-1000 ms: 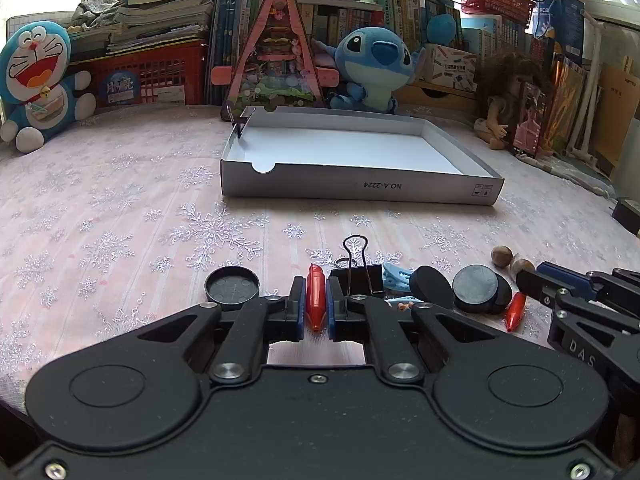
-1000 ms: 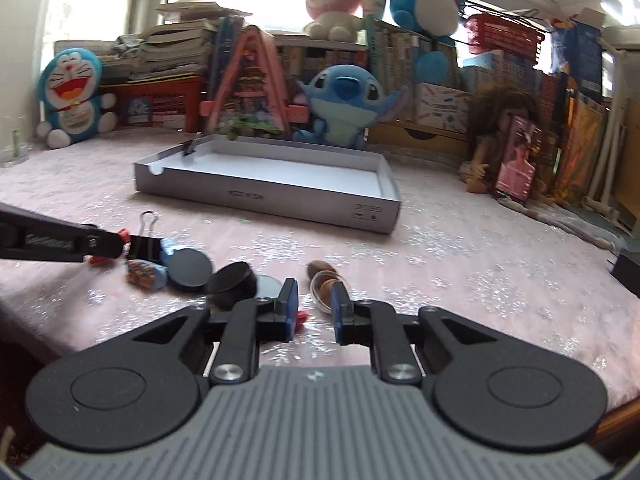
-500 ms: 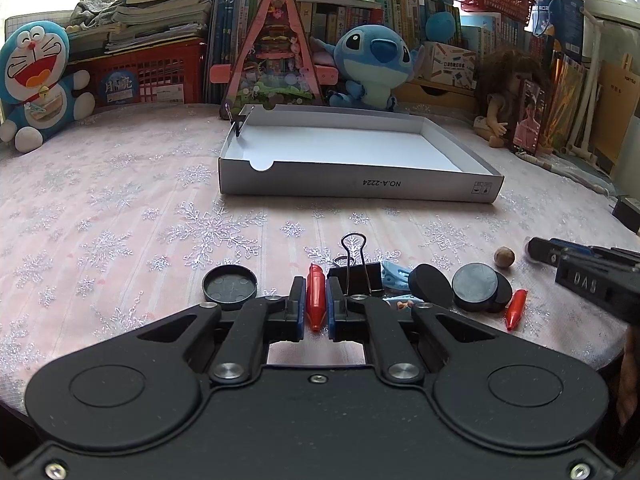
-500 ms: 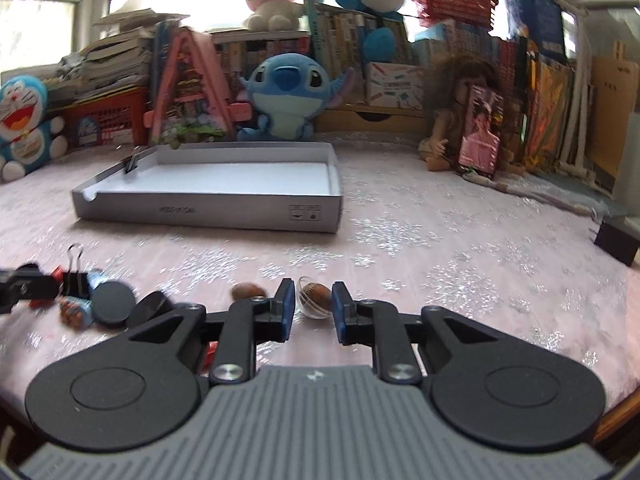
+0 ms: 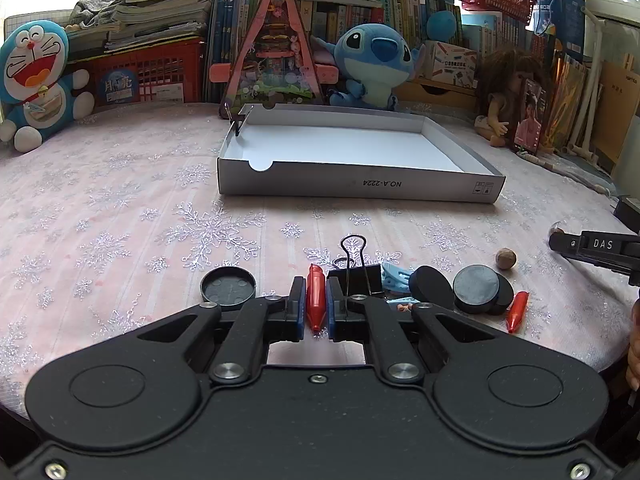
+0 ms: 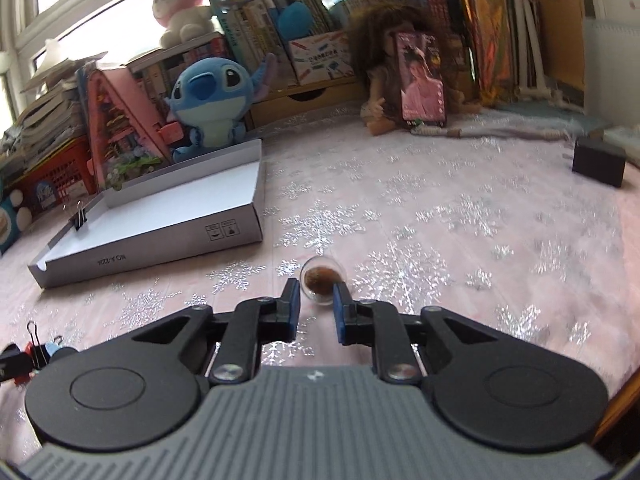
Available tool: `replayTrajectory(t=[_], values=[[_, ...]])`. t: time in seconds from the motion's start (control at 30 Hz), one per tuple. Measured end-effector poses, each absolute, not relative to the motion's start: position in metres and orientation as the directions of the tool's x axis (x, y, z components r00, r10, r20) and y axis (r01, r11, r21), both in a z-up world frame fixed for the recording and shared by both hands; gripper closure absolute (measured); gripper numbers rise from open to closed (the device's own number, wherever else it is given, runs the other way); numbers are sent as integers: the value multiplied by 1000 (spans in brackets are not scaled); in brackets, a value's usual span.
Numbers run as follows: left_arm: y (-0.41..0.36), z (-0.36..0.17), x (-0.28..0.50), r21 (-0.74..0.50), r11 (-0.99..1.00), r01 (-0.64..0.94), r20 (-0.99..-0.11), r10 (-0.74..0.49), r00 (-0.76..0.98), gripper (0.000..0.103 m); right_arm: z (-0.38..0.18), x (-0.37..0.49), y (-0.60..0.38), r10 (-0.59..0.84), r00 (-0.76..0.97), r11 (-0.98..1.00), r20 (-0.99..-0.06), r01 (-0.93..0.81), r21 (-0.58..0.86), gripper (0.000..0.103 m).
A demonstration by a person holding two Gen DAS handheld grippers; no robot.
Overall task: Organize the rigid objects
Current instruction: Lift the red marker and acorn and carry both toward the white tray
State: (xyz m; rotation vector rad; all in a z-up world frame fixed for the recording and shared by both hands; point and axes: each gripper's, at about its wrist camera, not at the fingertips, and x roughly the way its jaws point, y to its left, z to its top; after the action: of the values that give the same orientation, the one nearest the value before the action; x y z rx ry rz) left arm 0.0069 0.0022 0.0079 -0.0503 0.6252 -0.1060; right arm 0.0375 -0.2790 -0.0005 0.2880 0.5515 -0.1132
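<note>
My left gripper (image 5: 316, 304) is shut on a red crayon-like stick (image 5: 315, 298), low over the tablecloth. Beside it lie a black binder clip (image 5: 356, 270), a blue clip (image 5: 394, 283), black round caps (image 5: 478, 288), a black lid (image 5: 228, 288), a second red stick (image 5: 516, 310) and a brown nut (image 5: 505, 258). My right gripper (image 6: 316, 300) has its fingers around a clear ball with a brown core (image 6: 322, 279), lifted off the cloth; it shows at the right edge of the left wrist view (image 5: 558, 238). The white shallow box (image 5: 360, 190) stands behind, also in the right wrist view (image 6: 160, 244).
A binder clip (image 5: 236, 120) is clipped on the box's far left corner. Plush toys (image 5: 378, 64), books, a red basket (image 5: 144, 74) and a doll (image 5: 504, 96) line the back. A black block (image 6: 598, 162) lies at the far right. Snowflake tablecloth (image 5: 120, 220) covers the table.
My right gripper has swung right and up, away from the pile, carrying the clear ball. The left gripper holds the red stick and has stayed in place.
</note>
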Motion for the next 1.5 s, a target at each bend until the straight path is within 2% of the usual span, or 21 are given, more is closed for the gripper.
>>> replayTrajectory(t=[0.2,0.23,0.27,0.3,0.37,0.5,0.53,0.57,0.6,0.67,0.77,0.93,1.07,1.23,1.33,1.4,1.5], values=[[2,8,8,-78,993,85,-582,-114,805,94,-1,33,-287,-56,846,944,-530,218,248,79],[2,8,8,-78,993,85,-582,-114,805,94,0,32,-286,-72,847,946,-527,225,232,76],[2,8,7,-77,993,85,-582,-114,805,94,1,31,-284,-94,848,951,-522,231,204,63],[2,8,8,-77,993,85,-582,-114,805,94,2,30,-282,-115,851,957,-513,234,174,60],[2,8,7,-76,993,85,-582,-114,805,94,4,29,-278,-138,860,966,-492,227,126,44],[2,8,8,-77,993,85,-582,-114,805,94,6,35,-265,-144,871,984,-469,178,29,39],[2,8,8,-77,993,85,-583,-114,805,94,6,39,-262,-142,870,987,-472,163,4,32],[2,8,8,-77,993,85,-583,-114,805,94,4,45,-261,-126,862,990,-491,139,-10,20],[2,8,8,-76,993,85,-582,-114,805,94,2,51,-261,-110,850,992,-514,125,-7,18],[2,8,8,-78,993,85,-582,-114,805,94,1,55,-264,-69,846,993,-528,111,49,23],[2,8,9,-79,993,83,-583,-114,804,94,7,46,-264,101,863,986,-494,-19,168,29],[4,7,11,-83,994,75,-584,-110,805,94,20,28,-247,266,860,962,-435,-210,173,28],[5,7,10,-86,993,75,-584,-111,804,94,22,32,-245,191,881,980,-433,-143,141,28],[5,7,10,-87,994,73,-585,-110,804,94,12,55,-246,90,855,990,-511,-23,137,28],[5,7,9,-90,993,73,-585,-112,803,94,9,56,-240,95,862,990,-497,-31,136,28],[5,7,9,-87,993,74,-585,-111,803,94,10,52,-234,92,866,992,-491,-35,123,31],[4,7,9,-85,994,74,-584,-110,804,94,7,52,-227,48,861,998,-507,-18,65,48]])
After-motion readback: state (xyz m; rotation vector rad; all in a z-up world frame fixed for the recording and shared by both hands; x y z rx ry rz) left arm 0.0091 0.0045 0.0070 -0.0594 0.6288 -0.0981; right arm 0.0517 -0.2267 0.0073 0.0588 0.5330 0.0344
